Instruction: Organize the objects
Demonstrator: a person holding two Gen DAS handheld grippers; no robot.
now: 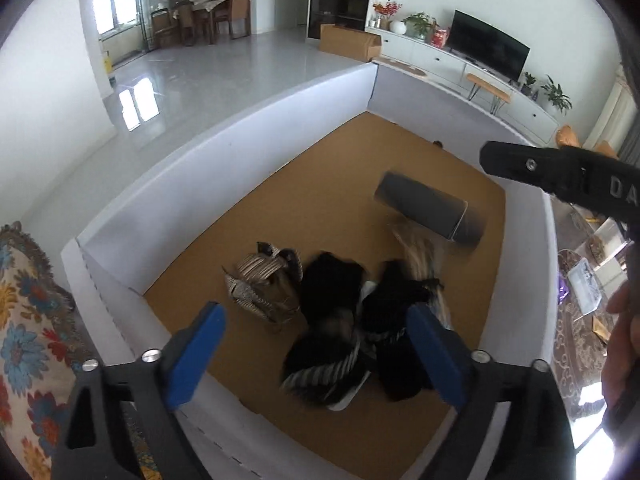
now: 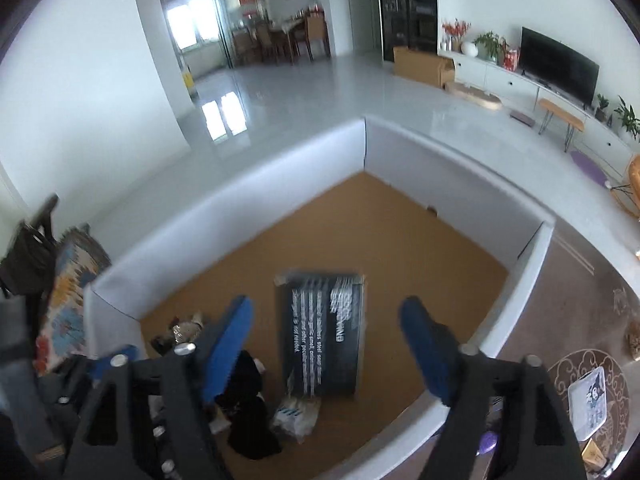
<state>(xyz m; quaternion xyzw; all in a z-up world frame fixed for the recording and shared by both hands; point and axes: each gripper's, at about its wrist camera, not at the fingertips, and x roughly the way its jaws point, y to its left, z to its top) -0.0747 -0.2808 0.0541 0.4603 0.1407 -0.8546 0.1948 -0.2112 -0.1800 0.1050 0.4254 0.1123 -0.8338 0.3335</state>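
Left wrist view: the left gripper (image 1: 316,344) hangs with jaws spread and empty over a heap of black and striped socks (image 1: 340,320) at lower centre of the white-walled box (image 1: 224,152).

Right wrist view: the right gripper (image 2: 328,344), jaws released, hovers above a dark printed package (image 2: 324,332) lying flat mid-frame.

Glossy pale floor (image 1: 224,76), television (image 1: 486,46), perhaps dining table (image 1: 208,6) beyond.
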